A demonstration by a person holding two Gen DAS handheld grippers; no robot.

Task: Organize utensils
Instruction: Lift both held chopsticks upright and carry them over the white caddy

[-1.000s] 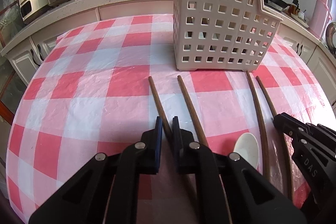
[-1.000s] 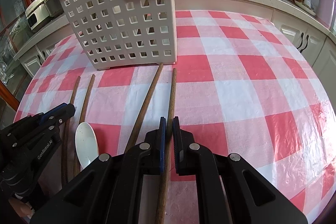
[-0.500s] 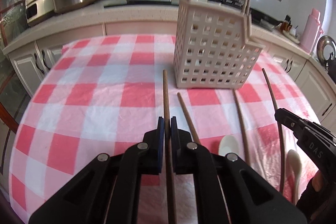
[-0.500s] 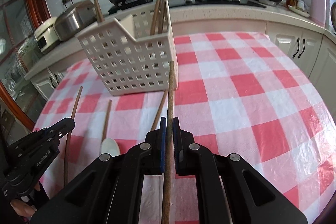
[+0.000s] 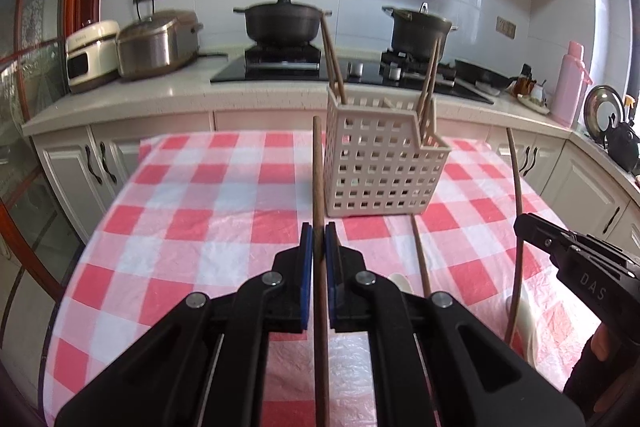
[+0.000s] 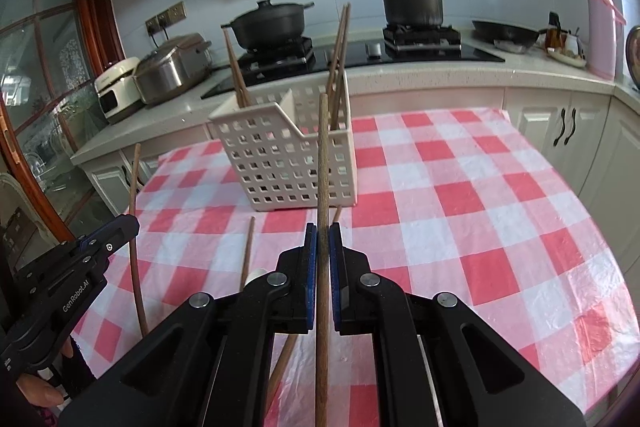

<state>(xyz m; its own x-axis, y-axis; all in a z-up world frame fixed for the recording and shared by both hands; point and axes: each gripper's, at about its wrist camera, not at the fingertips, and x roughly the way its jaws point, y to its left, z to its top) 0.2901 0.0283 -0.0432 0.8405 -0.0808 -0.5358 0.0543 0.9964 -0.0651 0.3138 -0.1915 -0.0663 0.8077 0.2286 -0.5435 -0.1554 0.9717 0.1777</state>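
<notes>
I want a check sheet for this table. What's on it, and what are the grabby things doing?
Surface: red-and-white checked tablecloth, wrinkled.
Job's things: white basket already holds upright chopsticks; loose chopstick and white spoon lie on the cloth.
Clutter: nothing seen.
Grippers: left gripper shut on left chopstick; right gripper shut on right chopstick.
Cables: nothing seen on the table.
Surroundings: two black pots on the stove, rice cooker, pink flask.

A brown chopstick point(image 6: 322, 211) is clamped between the closed jaws of the right gripper point(image 6: 322, 239), pointing toward twelve o'clock at the white perforated basket point(image 6: 280, 163). At nine o'clock, a second chopstick point(image 6: 134, 211) is gripped by the left gripper point(image 6: 120, 231) above the checked tablecloth point(image 6: 460, 211).
</notes>
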